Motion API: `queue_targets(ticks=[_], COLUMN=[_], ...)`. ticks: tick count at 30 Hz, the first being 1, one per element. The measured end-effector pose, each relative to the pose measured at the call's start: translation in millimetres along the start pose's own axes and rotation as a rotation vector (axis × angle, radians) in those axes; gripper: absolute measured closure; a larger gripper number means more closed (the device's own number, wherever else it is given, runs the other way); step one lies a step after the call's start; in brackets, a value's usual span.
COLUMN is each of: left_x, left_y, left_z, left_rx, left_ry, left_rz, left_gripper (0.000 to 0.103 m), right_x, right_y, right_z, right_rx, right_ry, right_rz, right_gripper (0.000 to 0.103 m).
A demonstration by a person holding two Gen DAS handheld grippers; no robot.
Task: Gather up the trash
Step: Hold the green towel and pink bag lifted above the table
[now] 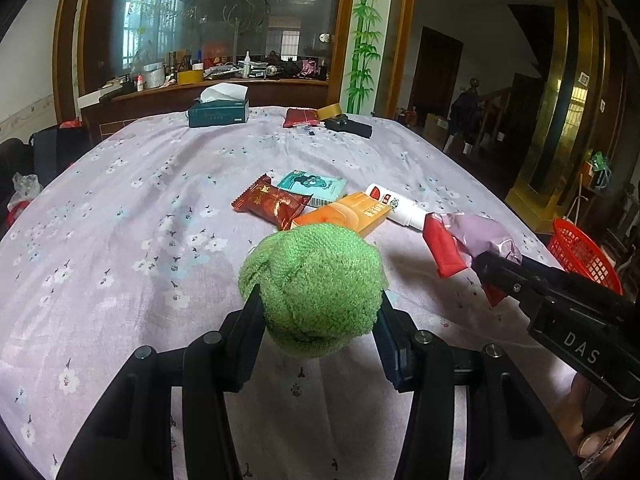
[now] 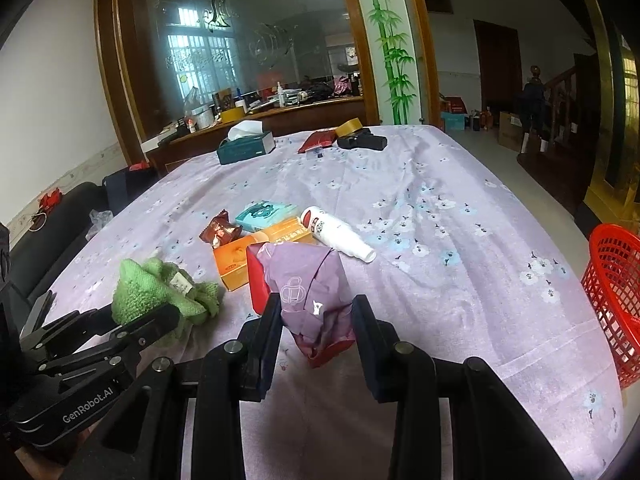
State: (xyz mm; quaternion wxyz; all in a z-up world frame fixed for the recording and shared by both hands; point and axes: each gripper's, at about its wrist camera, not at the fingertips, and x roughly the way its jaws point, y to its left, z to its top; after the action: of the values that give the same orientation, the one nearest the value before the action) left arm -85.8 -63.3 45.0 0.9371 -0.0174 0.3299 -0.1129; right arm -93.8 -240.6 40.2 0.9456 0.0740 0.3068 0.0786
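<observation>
Left wrist view: the left gripper (image 1: 318, 312), jaws partly spread, clamps a bunched green cloth (image 1: 314, 286) above the table's near edge. The right gripper (image 2: 316, 320), narrowly parted, pinches one crumpled purple-and-red wrapper (image 2: 308, 292). Mid-table lie one brown snack packet (image 1: 272, 202), one teal pack (image 1: 312, 188), one orange box (image 1: 344, 216), one white bottle (image 1: 396, 204). One red basket (image 2: 612, 280) stands beyond the right edge.
</observation>
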Motion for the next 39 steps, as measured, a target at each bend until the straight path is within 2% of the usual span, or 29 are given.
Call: queue_targets(ticks=[18,25,39], left_x=[2,0,-9], left_y=[0,0,-3], left_z=[-1,-1,1], left_rx=[-0.001,0.003,0.016], left_ry=[0.002,-0.007,-0.019], left_rz=[0.003,0.013,0.021], left_gripper=[0.054,0.054,0.054], right_x=[0,-7,-29], right_y=[0,-1,2], right_z=[0,-1,1], right_rx=[0.005,0.003,-0.002], right_ry=[-0.004,0.007,-0.006], right_rz=[0.0,-0.023,-0.008], right_gripper=[0.065,0.065,0.065])
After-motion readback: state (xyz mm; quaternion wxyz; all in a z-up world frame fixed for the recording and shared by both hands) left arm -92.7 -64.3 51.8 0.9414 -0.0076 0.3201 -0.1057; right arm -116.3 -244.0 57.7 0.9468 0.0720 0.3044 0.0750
